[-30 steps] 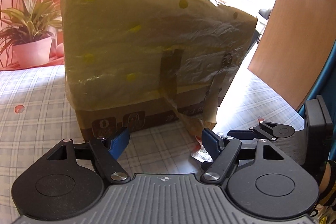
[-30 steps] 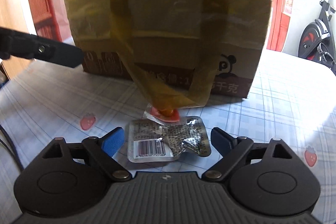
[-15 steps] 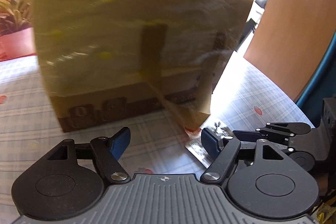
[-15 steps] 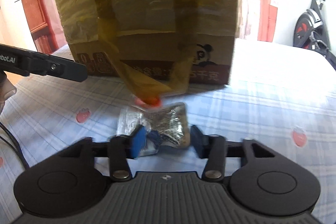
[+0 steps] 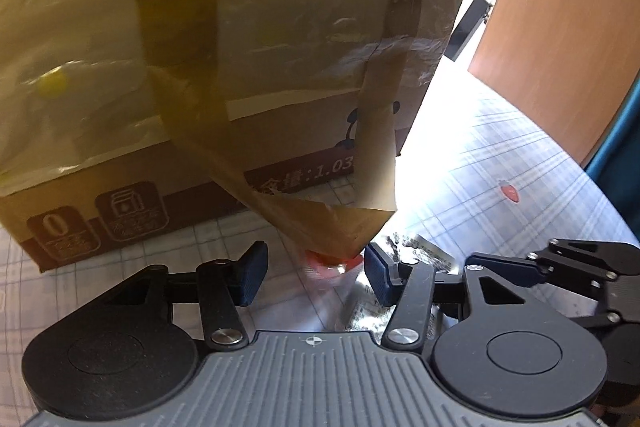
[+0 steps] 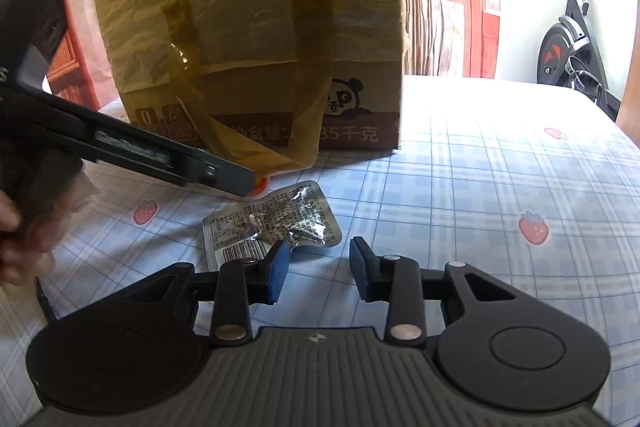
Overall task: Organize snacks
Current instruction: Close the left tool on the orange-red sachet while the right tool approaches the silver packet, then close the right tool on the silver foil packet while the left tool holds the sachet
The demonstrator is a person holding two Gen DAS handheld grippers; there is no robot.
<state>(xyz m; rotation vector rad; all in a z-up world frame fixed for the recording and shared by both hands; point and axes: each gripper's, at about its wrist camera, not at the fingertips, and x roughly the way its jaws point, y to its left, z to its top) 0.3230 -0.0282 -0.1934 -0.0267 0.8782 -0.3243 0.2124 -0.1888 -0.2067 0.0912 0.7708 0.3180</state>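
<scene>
Though nothing's sorted yet:
left gripper (image 5: 316,267) jaws closing round a small red-topped snack (image 5: 330,264); right gripper (image 6: 318,267) jaws together, empty, crinkled silver foil packet (image 6: 272,223) at eleven o'clock.

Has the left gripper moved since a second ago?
Yes. Seen from the right wrist, the left gripper has advanced rightward across the cardboard box front to the red snack; its jaws are closing with it between them.
</scene>
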